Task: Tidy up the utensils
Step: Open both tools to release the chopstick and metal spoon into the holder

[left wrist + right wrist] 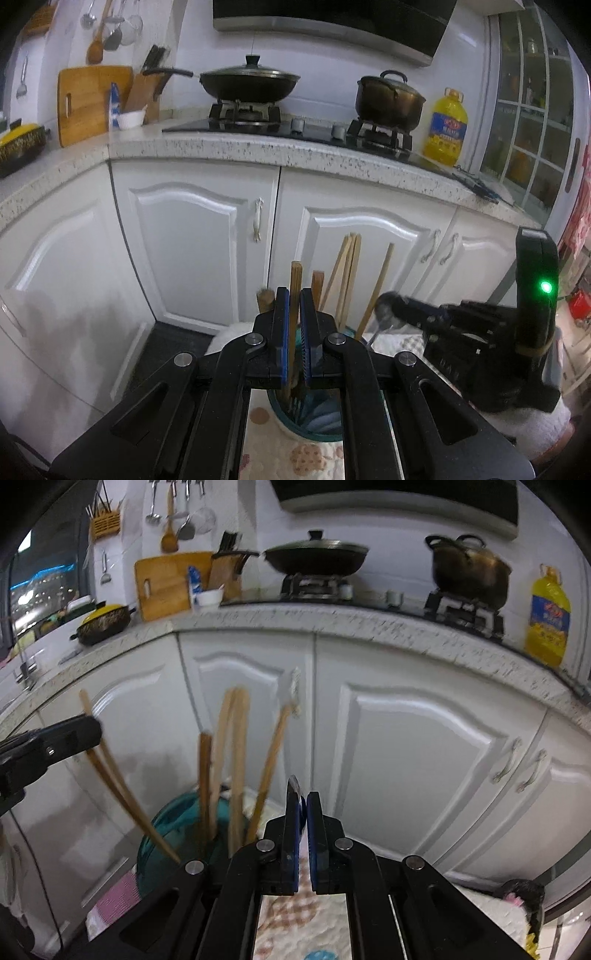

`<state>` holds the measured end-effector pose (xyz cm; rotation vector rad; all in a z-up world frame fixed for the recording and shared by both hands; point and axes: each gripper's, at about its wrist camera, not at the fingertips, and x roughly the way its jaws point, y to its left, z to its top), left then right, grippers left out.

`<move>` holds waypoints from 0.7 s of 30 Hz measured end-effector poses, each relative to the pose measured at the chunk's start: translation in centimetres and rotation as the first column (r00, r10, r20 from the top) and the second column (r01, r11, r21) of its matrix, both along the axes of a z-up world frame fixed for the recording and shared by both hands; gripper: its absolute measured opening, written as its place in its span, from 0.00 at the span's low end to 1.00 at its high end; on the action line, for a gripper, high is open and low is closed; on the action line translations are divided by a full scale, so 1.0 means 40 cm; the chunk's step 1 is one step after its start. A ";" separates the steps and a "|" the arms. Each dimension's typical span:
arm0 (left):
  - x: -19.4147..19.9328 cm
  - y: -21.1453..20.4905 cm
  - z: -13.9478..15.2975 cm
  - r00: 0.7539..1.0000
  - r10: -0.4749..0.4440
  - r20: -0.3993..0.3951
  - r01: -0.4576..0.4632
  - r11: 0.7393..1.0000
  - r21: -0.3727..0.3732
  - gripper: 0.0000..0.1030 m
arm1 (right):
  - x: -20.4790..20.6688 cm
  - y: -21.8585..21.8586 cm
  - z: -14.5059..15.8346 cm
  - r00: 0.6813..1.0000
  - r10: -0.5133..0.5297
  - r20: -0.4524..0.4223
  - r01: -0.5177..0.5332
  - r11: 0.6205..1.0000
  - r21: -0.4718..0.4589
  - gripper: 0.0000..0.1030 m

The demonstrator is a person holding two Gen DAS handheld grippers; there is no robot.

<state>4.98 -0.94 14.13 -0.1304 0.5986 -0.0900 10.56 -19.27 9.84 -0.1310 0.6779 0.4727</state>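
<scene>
A: What does the left wrist view show?

B: The left tongs (294, 295) are clamped tight on a wooden chopstick (294, 275), which stands upright between the blue pads and reaches down into a teal holder (280, 413). More chopsticks (347, 273) lean in the holder behind it. The holder stands on a patterned cloth (306, 454). At the right the right tongs (388, 308) come in sideways, with a metal spoon (386, 321) at their tip, close to the leaning chopsticks.

A: And behind?

B: White cabinet doors (195, 243), a speckled table (258, 151) with a lidded wok (249, 83), a pot (389, 99) and a yellow oil bottle (445, 127).

A: The right wrist view?

B: It is blurred. The right tongs (303, 801) are pressed nearly together with a thin metal piece (294, 784) poking up between the pads; I take it for the spoon's handle. The teal holder (162, 834) sits low at the left with chopsticks (236, 753) standing in it. The left tongs (74, 731) enter from the left edge, gripping a chopstick (110, 771) that slants into the holder.
</scene>
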 end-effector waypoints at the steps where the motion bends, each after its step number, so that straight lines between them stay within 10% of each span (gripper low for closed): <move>1: -0.001 -0.001 -0.002 1.000 0.001 -0.002 -0.001 1.000 0.001 0.04 | -0.003 0.003 -0.008 1.000 0.009 -0.014 -0.009 1.000 0.004 0.04; 9: -0.002 0.002 0.003 0.999 -0.004 -0.032 0.003 0.999 -0.035 0.06 | -0.029 0.007 -0.068 0.986 0.093 -0.137 -0.087 0.995 0.049 0.09; 13: -0.014 0.011 0.014 0.999 0.004 -0.032 -0.006 0.998 -0.060 0.25 | -0.037 -0.035 -0.057 0.982 0.090 -0.168 -0.068 0.988 0.137 0.29; 21: -0.071 0.014 0.040 1.000 0.018 -0.012 -0.019 0.997 -0.077 0.40 | -0.079 -0.087 -0.035 0.983 0.033 -0.182 0.001 0.983 0.181 0.33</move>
